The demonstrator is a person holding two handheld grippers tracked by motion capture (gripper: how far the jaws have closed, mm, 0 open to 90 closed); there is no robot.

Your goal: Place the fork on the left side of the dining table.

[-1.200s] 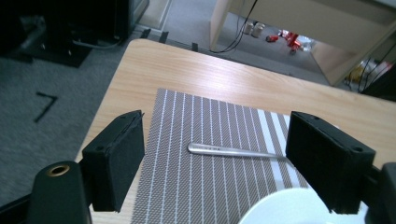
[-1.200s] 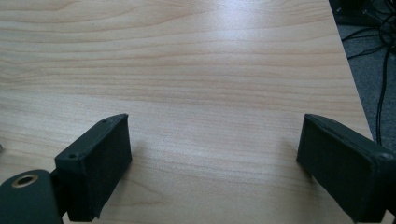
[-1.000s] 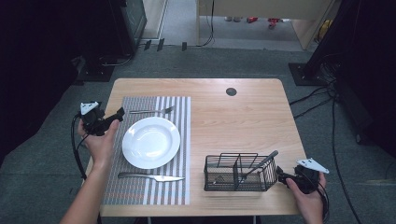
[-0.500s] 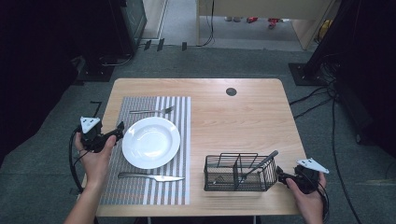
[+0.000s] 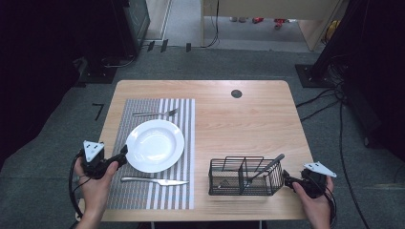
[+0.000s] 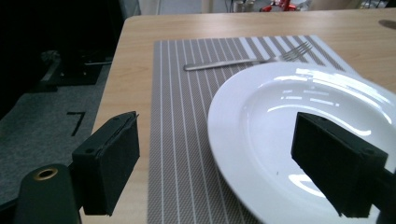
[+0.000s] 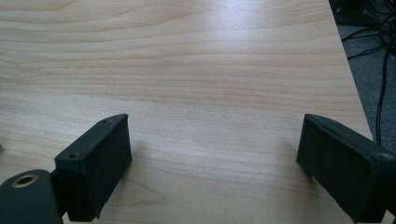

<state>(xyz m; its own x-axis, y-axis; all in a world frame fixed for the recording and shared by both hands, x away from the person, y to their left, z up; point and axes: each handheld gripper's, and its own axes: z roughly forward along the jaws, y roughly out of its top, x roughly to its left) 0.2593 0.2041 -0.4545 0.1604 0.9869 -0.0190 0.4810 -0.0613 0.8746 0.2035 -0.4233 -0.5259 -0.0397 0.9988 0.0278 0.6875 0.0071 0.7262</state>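
White plate (image 6: 299,130) rim between spread left gripper (image 6: 229,163) fingers; right gripper (image 7: 224,163) fingers spread over bare table (image 7: 210,70)

Bare table (image 5: 248,119) centre passable; wire basket (image 5: 243,176) blocks right tongs (image 5: 286,179); plate (image 5: 155,145) fronts left tongs (image 5: 122,155).

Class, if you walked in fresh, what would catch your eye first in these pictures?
First the white plate on the striped placemat, fork beyond it and knife nearer. Next the black wire caddy at the table's near right. The left gripper hangs open at the plate's rim.
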